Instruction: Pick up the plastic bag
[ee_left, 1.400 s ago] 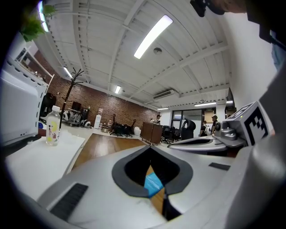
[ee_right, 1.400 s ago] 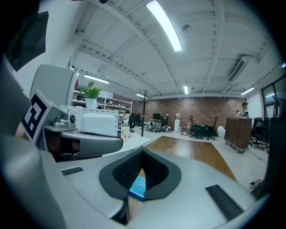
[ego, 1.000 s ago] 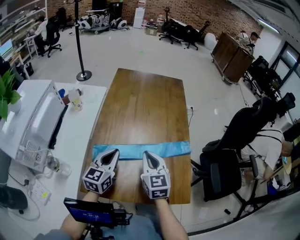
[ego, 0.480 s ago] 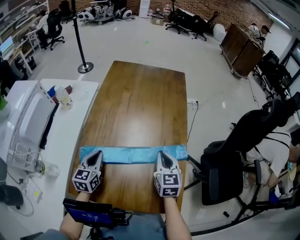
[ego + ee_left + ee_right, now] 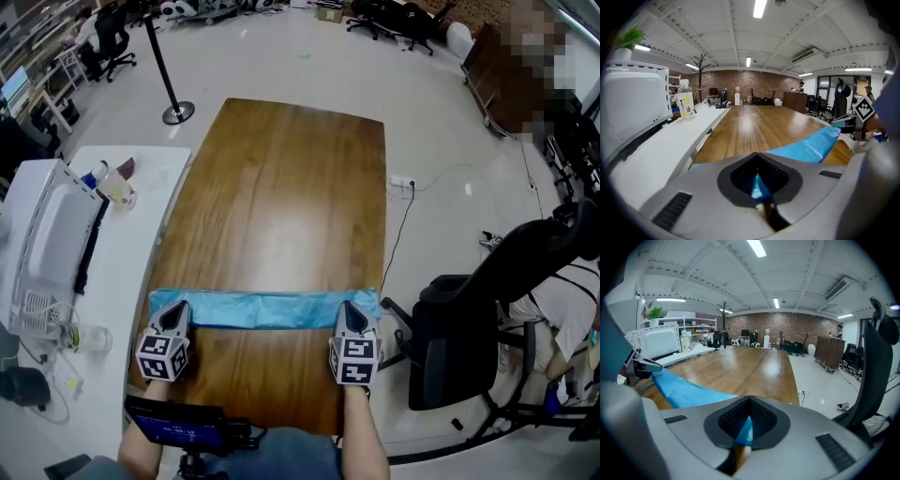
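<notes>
One long, flat light-blue plastic bag (image 5: 262, 310), smooth with faint creases, lies stretched as a narrow band from left to right across the near part of the single brown wooden table (image 5: 291, 197). Its ends reach both side edges. Two grippers hold it. The left gripper (image 5: 177, 311) has its jaws pinched together on the bag's left end, with a blue fold showing between them. The right gripper (image 5: 352, 311) is clamped likewise on the right end. One white side table (image 5: 131, 253) stands to the left and one black office chair (image 5: 450, 328) to the right.
</notes>
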### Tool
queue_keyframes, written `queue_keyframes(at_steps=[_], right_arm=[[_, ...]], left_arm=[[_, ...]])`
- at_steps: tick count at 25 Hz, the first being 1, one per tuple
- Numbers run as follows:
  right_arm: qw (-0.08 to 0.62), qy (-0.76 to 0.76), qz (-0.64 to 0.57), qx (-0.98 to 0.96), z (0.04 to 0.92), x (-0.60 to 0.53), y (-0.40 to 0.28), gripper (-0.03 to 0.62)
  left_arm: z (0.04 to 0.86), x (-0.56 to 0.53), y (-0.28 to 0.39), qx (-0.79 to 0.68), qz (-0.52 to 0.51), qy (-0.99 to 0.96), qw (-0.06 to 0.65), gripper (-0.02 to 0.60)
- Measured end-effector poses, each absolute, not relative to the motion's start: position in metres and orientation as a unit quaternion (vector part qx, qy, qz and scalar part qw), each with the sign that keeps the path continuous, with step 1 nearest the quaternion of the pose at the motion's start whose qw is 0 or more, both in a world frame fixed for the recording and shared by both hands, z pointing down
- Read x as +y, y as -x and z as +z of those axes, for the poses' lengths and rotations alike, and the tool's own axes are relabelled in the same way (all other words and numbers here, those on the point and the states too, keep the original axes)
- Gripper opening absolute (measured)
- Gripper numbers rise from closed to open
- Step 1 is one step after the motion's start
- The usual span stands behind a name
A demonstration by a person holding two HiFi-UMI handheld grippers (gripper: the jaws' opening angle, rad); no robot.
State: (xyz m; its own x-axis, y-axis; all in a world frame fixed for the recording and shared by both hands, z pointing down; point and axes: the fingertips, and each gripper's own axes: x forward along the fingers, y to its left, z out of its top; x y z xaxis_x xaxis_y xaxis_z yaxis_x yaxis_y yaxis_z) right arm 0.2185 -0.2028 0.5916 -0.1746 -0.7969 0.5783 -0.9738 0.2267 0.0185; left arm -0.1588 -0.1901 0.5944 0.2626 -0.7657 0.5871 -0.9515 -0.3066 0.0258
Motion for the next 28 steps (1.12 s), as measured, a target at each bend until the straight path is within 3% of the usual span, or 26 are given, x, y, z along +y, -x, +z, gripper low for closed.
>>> queue_keyframes(at_steps=[8,28], right_arm=[[0.326,-0.548,0.215,-0.739,0.626,-0.202,-0.218,-0.012],[0.328,-0.562,0.235,-0.722,0.631,-0.171,-0.216,-0.012]], left_arm=[[0.628,-0.185,0.170,-0.541,0.322,-0.742,0.232,0.015],[0.634,-0.188,0.172,-0.512,0.331,-0.754,0.244,0.017]])
